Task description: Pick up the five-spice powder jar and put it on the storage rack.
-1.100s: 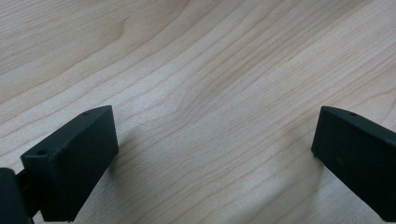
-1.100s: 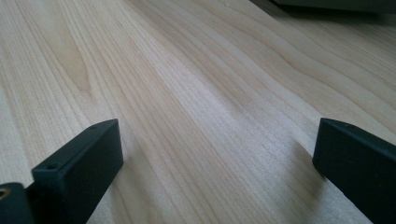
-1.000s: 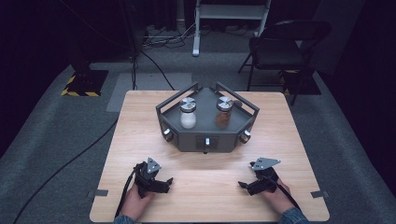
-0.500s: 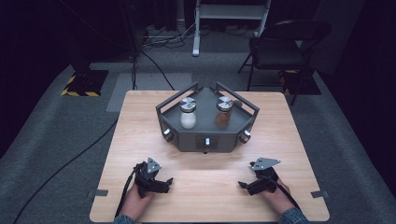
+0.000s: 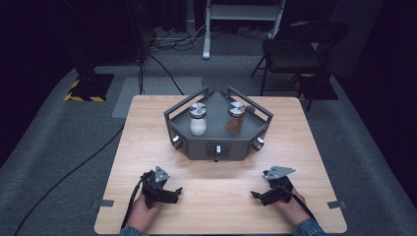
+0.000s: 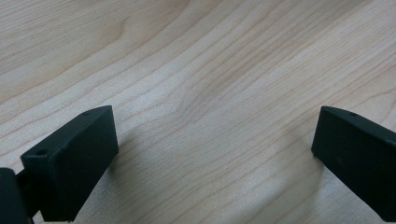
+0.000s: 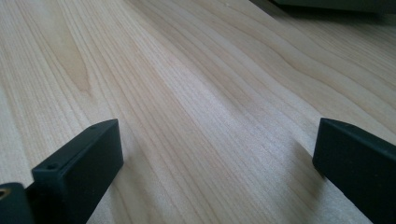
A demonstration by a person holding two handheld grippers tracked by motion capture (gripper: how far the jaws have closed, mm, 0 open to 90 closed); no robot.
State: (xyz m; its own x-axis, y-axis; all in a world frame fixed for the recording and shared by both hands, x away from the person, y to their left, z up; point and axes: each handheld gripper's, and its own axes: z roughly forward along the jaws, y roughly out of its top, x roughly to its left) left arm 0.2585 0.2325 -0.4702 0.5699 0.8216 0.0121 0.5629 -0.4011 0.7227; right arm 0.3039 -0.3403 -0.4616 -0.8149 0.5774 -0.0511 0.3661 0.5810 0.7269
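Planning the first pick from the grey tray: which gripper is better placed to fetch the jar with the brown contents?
Probably the right gripper. The brown-filled jar stands on the right side of the grey tray, nearer that hand; the left gripper would have to cross past the white-filled jar. Both rest open on the table.

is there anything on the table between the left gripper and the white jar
No loose thing lies on the bare wood between the left gripper and the white jar. But the jar stands inside the grey tray, whose front wall rises between them, so the gripper would likely have to come over it.
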